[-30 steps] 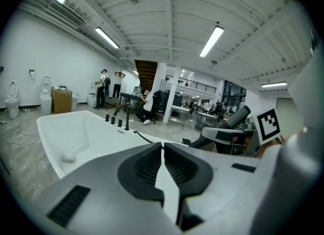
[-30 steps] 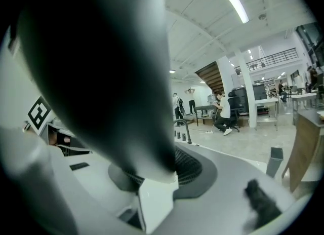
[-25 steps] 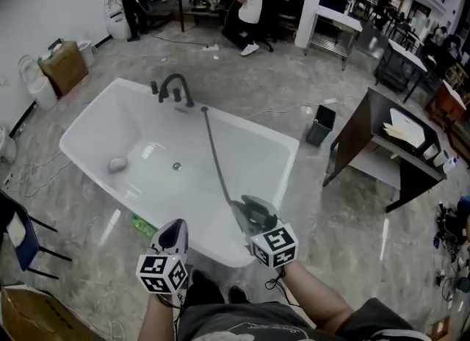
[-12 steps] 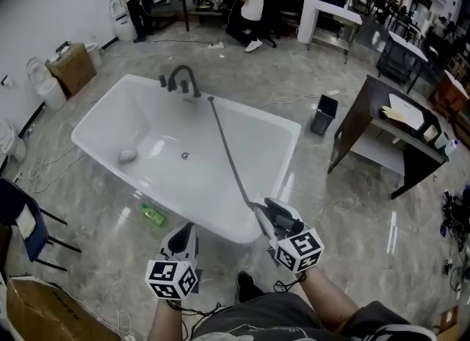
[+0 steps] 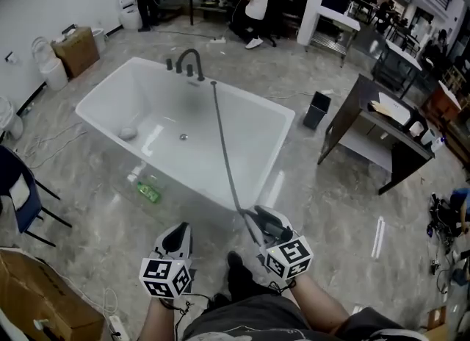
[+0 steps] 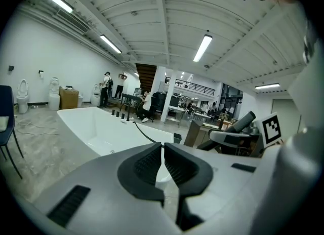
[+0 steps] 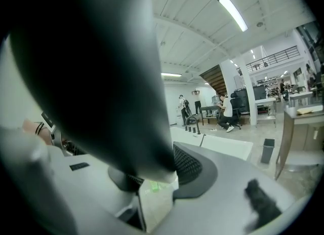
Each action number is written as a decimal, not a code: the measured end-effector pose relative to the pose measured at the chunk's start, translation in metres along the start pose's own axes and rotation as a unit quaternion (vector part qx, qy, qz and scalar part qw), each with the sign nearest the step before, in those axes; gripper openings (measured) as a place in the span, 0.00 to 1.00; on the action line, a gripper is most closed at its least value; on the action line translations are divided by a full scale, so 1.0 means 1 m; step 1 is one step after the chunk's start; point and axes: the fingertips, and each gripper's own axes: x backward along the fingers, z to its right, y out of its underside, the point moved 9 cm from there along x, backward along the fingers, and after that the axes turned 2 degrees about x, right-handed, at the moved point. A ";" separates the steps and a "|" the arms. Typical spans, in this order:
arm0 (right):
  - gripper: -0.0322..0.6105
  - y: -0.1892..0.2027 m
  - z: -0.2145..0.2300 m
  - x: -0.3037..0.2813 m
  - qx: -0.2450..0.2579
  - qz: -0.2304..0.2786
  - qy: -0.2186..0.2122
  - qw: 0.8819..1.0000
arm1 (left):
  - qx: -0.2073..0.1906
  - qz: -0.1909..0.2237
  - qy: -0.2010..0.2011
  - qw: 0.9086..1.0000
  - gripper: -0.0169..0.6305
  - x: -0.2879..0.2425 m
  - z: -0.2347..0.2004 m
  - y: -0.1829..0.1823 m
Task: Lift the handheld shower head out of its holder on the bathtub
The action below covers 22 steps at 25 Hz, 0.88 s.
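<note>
The white bathtub [image 5: 283, 123] stands ahead of me on the marble floor, with its black faucet [image 5: 189, 62] at the far rim. A dark hose [image 5: 224, 148] runs from beside the faucet, across the tub and over its near rim, to the shower head [image 5: 266, 223]. My right gripper [image 5: 258, 222] is shut on that shower head, well clear of the tub; its dark handle [image 7: 101, 77] fills the right gripper view. My left gripper [image 5: 176, 237] hangs beside it, jaws shut with nothing between them [image 6: 163, 158]. The left gripper view shows the held shower head [image 6: 238, 133] to its right.
A green bottle [image 5: 149, 191] lies on the floor by the tub's near side. A grey lump [image 5: 127, 133] sits inside the tub. A black bin [image 5: 317, 121] and dark desk [image 5: 374, 130] stand right; a blue chair [image 5: 18, 200] and cardboard boxes [image 5: 37, 303] left. People [image 5: 253, 1] are at the back.
Both grippers have drawn back from the tub's near rim, which now lies farther off. The shower head stays in the right gripper and the hose stretches longer over the rim.
</note>
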 end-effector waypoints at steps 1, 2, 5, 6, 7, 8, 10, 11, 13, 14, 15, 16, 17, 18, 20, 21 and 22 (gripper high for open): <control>0.25 0.003 -0.007 0.007 0.002 -0.002 0.001 1.000 | 0.001 0.001 0.001 1.000 0.07 0.010 0.002 0.005; 0.25 0.006 -0.013 0.014 0.005 -0.005 0.002 1.000 | 0.002 0.002 0.002 1.000 0.07 0.018 0.005 0.010; 0.25 0.014 -0.025 0.031 0.010 -0.014 0.006 1.000 | 0.004 0.001 0.008 1.000 0.07 0.037 0.012 0.022; 0.25 0.017 -0.028 0.036 0.011 -0.017 0.009 1.000 | 0.003 0.000 0.010 1.000 0.07 0.041 0.015 0.025; 0.25 0.018 -0.030 0.040 0.012 -0.019 0.012 1.000 | 0.002 0.000 0.012 1.000 0.07 0.046 0.017 0.028; 0.25 0.020 -0.031 0.044 0.013 -0.021 0.013 1.000 | 0.002 0.001 0.013 1.000 0.07 0.050 0.019 0.030; 0.24 0.020 -0.035 0.051 0.016 -0.022 0.012 1.000 | 0.002 0.004 0.014 1.000 0.07 0.059 0.022 0.034; 0.25 0.020 -0.038 0.052 0.018 -0.024 0.011 1.000 | 0.001 0.005 0.015 1.000 0.07 0.062 0.023 0.035; 0.25 0.019 -0.043 0.053 0.022 -0.027 0.005 0.999 | -0.002 0.006 0.016 1.000 0.07 0.066 0.022 0.036; 0.25 0.020 -0.045 0.053 0.021 -0.029 0.003 0.999 | -0.003 0.007 0.016 1.000 0.07 0.067 0.022 0.036; 0.25 0.021 -0.047 0.052 0.020 -0.032 0.000 0.999 | -0.004 0.008 0.018 1.000 0.07 0.067 0.022 0.035; 0.25 0.022 -0.049 0.051 0.019 -0.036 -0.001 0.999 | -0.004 0.008 0.018 1.000 0.07 0.068 0.022 0.034; 0.25 0.024 -0.051 0.051 0.018 -0.040 -0.003 0.999 | -0.005 0.008 0.019 1.000 0.07 0.068 0.022 0.034; 0.25 0.025 -0.052 0.050 0.017 -0.043 -0.004 0.999 | -0.006 0.008 0.019 1.000 0.07 0.069 0.022 0.034; 0.25 0.025 -0.054 0.049 0.018 -0.044 -0.005 0.999 | -0.008 0.009 0.018 1.000 0.07 0.071 0.022 0.033; 0.25 0.024 -0.054 0.048 0.018 -0.043 -0.006 0.999 | -0.008 0.010 0.017 1.000 0.07 0.072 0.021 0.033; 0.25 0.023 -0.054 0.047 0.016 -0.040 -0.007 0.999 | -0.008 0.011 0.015 1.000 0.07 0.073 0.020 0.032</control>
